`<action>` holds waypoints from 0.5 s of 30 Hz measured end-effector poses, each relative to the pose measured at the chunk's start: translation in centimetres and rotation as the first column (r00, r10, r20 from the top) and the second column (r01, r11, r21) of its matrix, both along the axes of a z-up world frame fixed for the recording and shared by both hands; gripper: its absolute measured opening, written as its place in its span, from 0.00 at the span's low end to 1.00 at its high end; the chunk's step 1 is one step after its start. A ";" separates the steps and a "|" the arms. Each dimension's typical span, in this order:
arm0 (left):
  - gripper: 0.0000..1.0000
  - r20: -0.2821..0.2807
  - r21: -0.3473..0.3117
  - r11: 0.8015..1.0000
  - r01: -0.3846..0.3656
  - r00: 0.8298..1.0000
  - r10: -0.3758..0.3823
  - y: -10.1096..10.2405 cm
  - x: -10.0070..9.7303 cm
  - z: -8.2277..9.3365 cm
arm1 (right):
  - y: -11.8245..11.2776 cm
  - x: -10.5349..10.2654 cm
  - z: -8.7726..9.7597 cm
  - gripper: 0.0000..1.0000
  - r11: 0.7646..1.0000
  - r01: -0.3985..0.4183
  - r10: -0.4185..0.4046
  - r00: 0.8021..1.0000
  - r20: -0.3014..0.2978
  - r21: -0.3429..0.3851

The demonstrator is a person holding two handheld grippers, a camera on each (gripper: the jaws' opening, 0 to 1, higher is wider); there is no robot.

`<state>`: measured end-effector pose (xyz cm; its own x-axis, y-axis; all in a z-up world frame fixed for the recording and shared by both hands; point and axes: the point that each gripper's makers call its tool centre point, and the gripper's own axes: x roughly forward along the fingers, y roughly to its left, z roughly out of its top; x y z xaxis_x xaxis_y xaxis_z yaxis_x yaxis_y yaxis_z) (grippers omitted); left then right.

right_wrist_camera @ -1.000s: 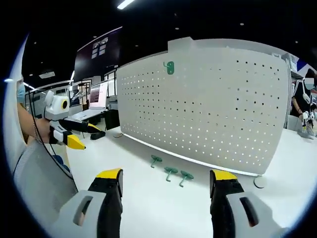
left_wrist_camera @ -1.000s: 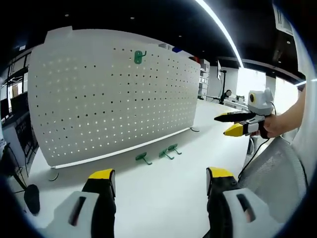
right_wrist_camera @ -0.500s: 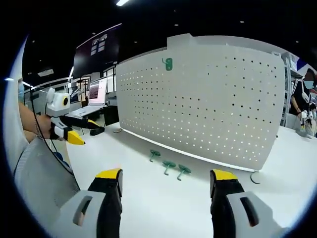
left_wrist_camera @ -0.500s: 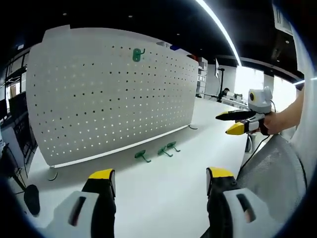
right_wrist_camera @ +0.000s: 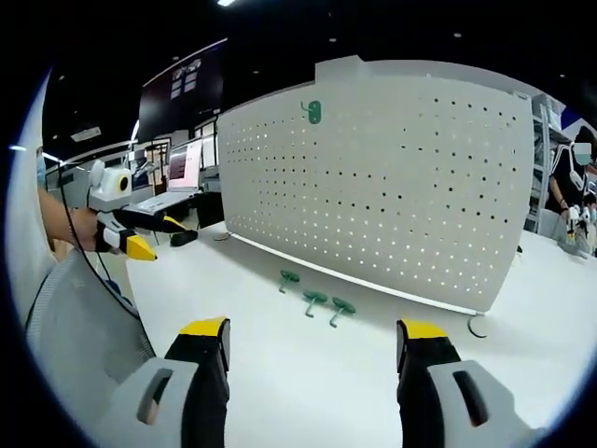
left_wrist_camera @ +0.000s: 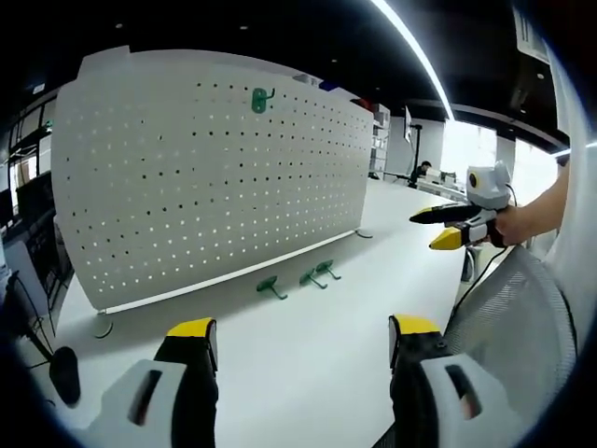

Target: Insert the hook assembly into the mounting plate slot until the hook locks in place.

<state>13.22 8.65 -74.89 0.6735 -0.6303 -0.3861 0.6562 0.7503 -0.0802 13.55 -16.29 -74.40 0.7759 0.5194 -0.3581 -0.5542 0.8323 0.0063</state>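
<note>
the pegboard (left_wrist_camera: 205, 177) looks like matt white painted sheet, smooth between its holes. the green hook (left_wrist_camera: 260, 100) hung near its top edge and the three green hooks (left_wrist_camera: 298, 280) lying on the worktop (left_wrist_camera: 308, 355) beside the board's lower edge look like smooth moulded plastic. the worktop is smooth, white, faintly sheened. the left gripper (left_wrist_camera: 303, 350) has matt grey plastic jaws with yellow tips. a mesh chair back (left_wrist_camera: 522, 327) looks woven.

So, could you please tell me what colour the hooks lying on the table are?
Green; the three hooks show best in the right gripper view.
</note>
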 end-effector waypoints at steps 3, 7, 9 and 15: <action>0.77 0.000 -0.002 1.000 -0.007 1.000 0.007 0.3 0.0 0.1 | 0.0 -0.1 -0.2 0.71 1.000 -0.004 0.004 1.000 -0.006 0.000; 0.77 -0.010 0.001 1.000 -0.009 1.000 0.009 0.6 -0.1 -0.2 | 0.2 -0.4 -0.4 0.71 1.000 -0.005 0.005 1.000 -0.014 0.002; 0.77 -0.012 0.000 1.000 -0.008 1.000 0.008 0.6 -0.1 -0.2 | 0.2 -0.4 -0.5 0.71 1.000 -0.005 0.005 1.000 -0.014 0.003; 0.77 -0.015 -0.002 1.000 -0.004 1.000 0.004 0.5 -0.1 -0.3 | 0.2 -0.4 -0.6 0.71 1.000 -0.003 0.003 1.000 -0.015 0.002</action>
